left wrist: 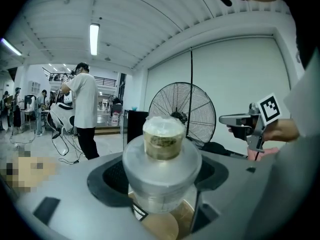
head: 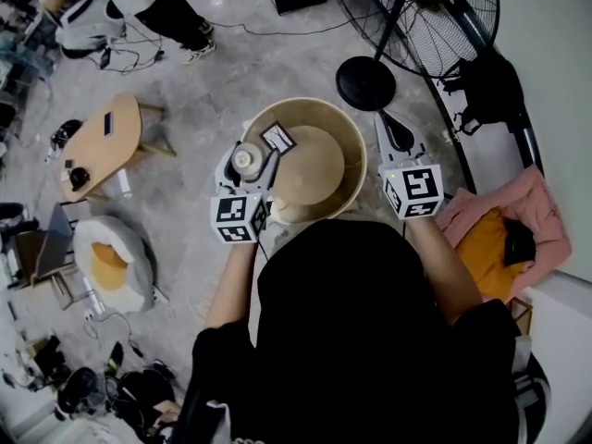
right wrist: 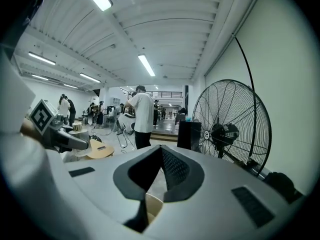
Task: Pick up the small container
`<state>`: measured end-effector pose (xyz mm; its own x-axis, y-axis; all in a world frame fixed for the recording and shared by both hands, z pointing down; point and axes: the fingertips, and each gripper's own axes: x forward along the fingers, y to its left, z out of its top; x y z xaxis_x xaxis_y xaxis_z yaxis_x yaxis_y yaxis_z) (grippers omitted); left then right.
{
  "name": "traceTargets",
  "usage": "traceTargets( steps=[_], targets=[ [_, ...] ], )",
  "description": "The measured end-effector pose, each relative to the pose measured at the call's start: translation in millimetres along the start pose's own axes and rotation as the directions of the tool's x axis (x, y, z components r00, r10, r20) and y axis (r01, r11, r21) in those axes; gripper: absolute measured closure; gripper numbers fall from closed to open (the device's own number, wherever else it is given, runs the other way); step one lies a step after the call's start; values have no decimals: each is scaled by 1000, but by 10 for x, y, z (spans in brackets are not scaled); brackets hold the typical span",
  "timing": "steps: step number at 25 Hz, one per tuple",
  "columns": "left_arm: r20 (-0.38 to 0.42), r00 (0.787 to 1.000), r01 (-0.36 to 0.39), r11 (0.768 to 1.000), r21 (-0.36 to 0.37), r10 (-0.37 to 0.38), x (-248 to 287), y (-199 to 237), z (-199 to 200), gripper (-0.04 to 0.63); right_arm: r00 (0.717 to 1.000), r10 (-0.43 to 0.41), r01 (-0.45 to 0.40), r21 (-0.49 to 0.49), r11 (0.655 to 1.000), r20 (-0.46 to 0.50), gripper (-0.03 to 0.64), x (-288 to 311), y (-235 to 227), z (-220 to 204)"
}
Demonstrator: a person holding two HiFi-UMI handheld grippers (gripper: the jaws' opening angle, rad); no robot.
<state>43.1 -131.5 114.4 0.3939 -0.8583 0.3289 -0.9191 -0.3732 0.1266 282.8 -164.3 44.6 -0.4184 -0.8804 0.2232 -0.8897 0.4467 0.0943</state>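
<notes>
Grey concrete floor (head: 194,100) spreads under a round tan desk (head: 347,155), where a person stands holding both tools. The left gripper (left wrist: 162,184) pinches the small container (left wrist: 163,139), a clear, lidded pot held upright between its jaws; the head view places it over the desk's left edge. Just beside it, a black-and-white card (head: 277,138) lies on the desk. The right gripper (right wrist: 159,149) is at the desk's right edge, its jaws pressed together at the tips with nothing in them. Beyond stands a big pedestal fan (head: 435,7), and pink cloth (head: 532,202) lies to the right.
</notes>
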Motion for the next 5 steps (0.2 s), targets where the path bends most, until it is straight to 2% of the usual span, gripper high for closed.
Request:
traceTargets(
  steps=[5],
  targets=[
    [-4,1000,-19,1000,-8,19,247,-107,10,247,1000,9,-9,1,1000,-5,600,91,-248,-48]
  ],
)
